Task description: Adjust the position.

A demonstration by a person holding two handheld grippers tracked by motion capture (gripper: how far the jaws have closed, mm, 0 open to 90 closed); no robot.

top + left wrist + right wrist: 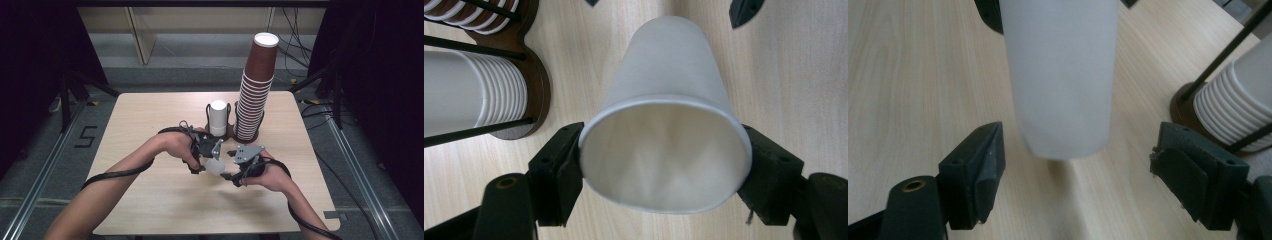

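White cup [664,145] rim clamped in left gripper [663,165] jaws, base between right gripper [1075,175] jaws.

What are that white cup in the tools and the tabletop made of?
White cup: probably thin plastic or coated paper; matte, slightly translucent wall with a rolled rim, squeezed a little oval. Tabletop: looks like pale wood or wood-look laminate, with fine straight grain lines and a smooth, low-sheen surface.

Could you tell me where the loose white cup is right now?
In the high view, the white cup is held at its rim by the left gripper, just before the cup rack.
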